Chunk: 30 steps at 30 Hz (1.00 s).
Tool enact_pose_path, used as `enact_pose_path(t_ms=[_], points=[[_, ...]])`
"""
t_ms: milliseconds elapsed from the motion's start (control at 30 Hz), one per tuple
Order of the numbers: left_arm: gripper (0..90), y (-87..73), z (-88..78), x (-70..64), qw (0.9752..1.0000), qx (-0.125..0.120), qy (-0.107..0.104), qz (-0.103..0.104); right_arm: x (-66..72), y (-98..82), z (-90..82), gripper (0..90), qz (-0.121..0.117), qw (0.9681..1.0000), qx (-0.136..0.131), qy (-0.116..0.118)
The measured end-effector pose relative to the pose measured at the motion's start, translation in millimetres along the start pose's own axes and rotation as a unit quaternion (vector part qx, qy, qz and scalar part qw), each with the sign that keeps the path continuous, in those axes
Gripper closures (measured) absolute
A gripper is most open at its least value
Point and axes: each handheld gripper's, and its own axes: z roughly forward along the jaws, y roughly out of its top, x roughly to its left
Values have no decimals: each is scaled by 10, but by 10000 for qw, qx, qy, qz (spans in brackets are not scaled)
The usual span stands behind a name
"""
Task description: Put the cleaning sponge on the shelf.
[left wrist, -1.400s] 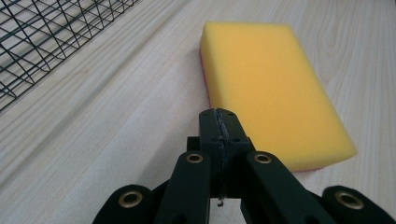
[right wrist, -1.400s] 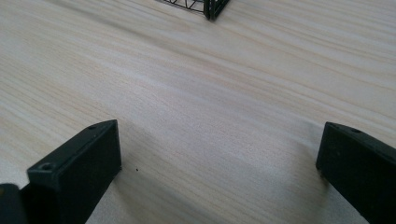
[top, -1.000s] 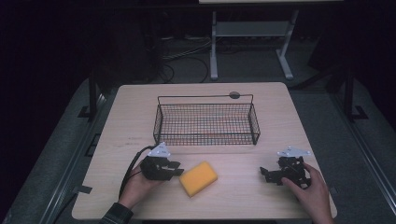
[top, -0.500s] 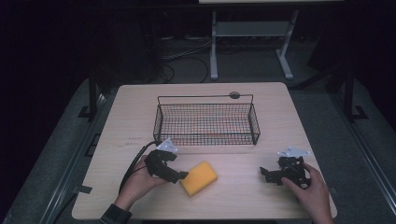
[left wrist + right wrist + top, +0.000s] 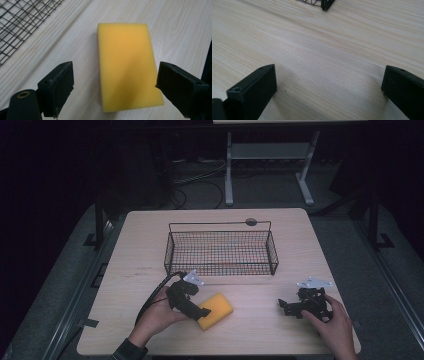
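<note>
A yellow sponge (image 5: 216, 310) lies flat on the wooden table (image 5: 250, 330) near its front edge, left of centre. My left gripper (image 5: 199, 312) is open and reaches over the sponge's near end. In the left gripper view the sponge (image 5: 126, 65) lies between the two wide-apart jaws, with a gap on each side. My right gripper (image 5: 286, 307) rests open on the table at the front right, and bare wood lies between its jaws in the right gripper view (image 5: 328, 85).
A black wire basket (image 5: 221, 252) stands in the middle of the table behind the sponge; its mesh (image 5: 22, 22) and one corner (image 5: 325, 3) appear in the gripper views. A dark round disc (image 5: 251, 222) lies on the table behind the basket.
My left gripper has moved right and forward from beside the sponge until its open jaws straddle the sponge's near end. The right gripper and the sponge have stayed still.
</note>
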Motion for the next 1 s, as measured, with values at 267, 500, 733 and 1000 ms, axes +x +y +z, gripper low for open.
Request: enact_pose_path(t_ms=[267,500,733,1000], points=[[131,97,125,-83,9998,190,-53,63,0,0,0,0,-1,10000,0,0],[130,152,244,-117,9992,380,-53,138,0,0,0,0,0,10000,0,0],[130,193,361,-151,9984,534,41,170,0,0,0,0,-1,10000,0,0],[130,213,495,-170,9969,747,127,213,0,0,0,0,-1,10000,0,0]])
